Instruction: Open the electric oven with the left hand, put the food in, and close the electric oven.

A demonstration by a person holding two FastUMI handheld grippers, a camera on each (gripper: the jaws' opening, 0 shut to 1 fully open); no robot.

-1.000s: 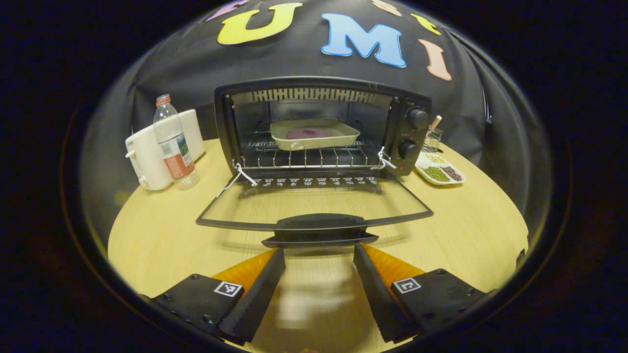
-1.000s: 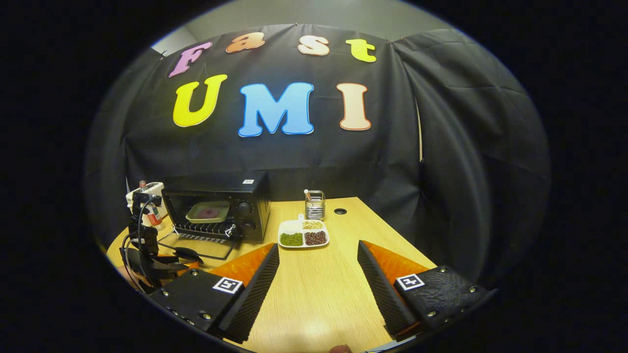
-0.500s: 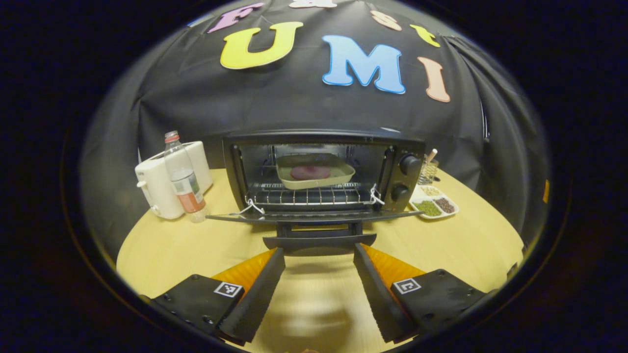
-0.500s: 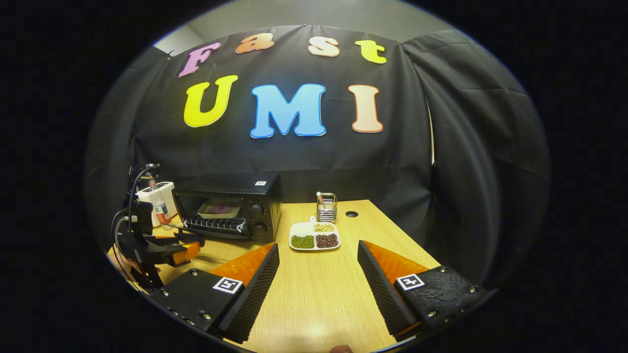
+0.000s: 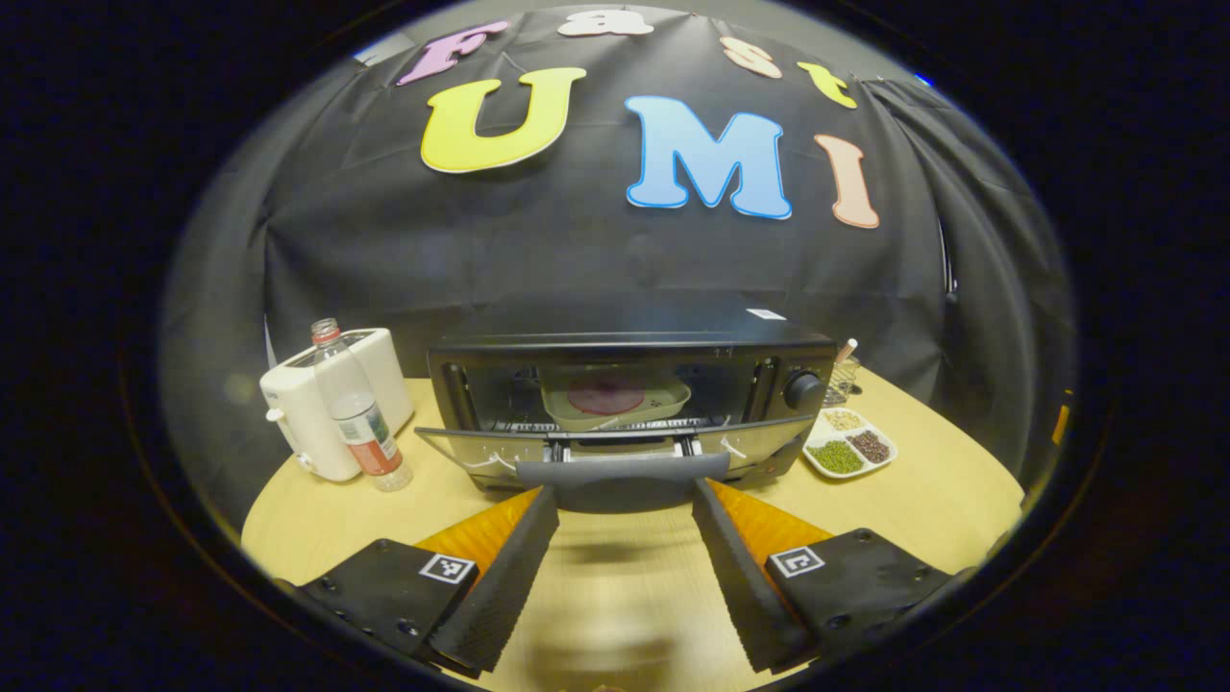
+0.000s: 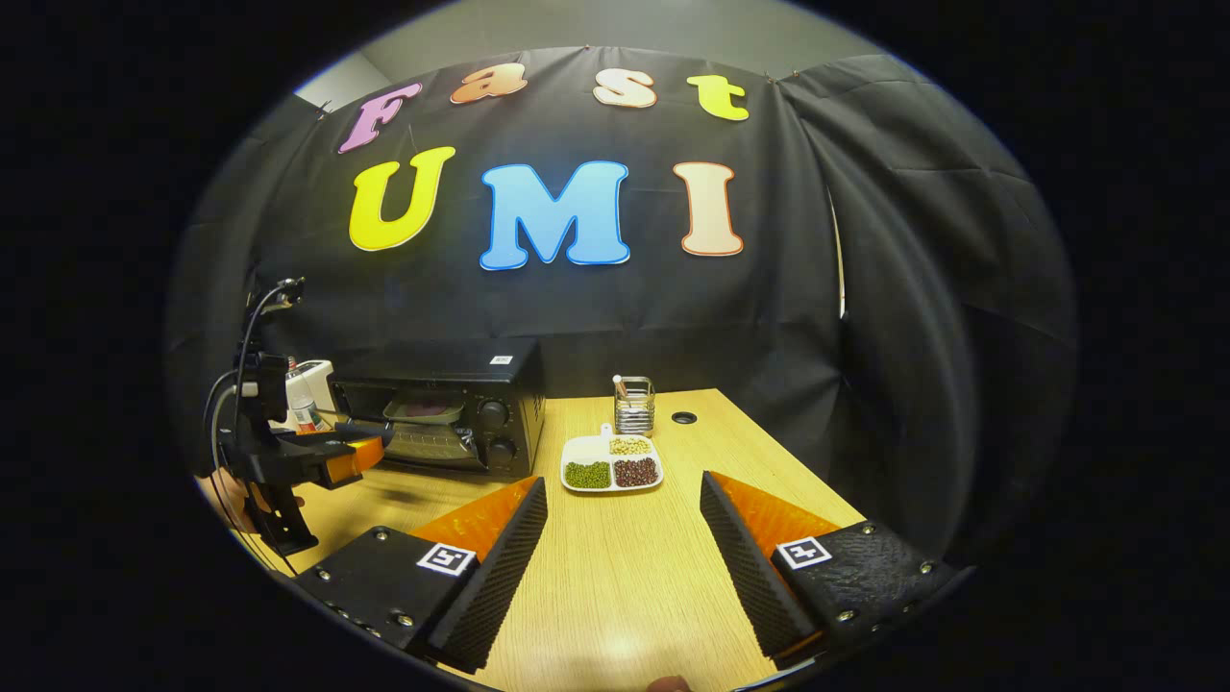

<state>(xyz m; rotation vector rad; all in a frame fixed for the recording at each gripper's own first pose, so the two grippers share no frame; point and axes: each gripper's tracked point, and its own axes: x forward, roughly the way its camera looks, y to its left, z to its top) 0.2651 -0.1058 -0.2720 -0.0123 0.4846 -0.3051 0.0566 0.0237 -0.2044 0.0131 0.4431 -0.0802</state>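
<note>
Oven door partway up, tilted, not latched. Left gripper fingers spread wide, tips right at the door handle; contact unclear. Tray with food sits on the rack inside the oven. Right gripper fingers apart, holding nothing, over the table, well right of the oven, near the bean dish.

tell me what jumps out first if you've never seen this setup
The black oven at the table's back, its door part-way up with the handle just ahead of the open left gripper. Inside sits a tray of food. To its right lies a dish of beans, and to its left a bottle.
</note>
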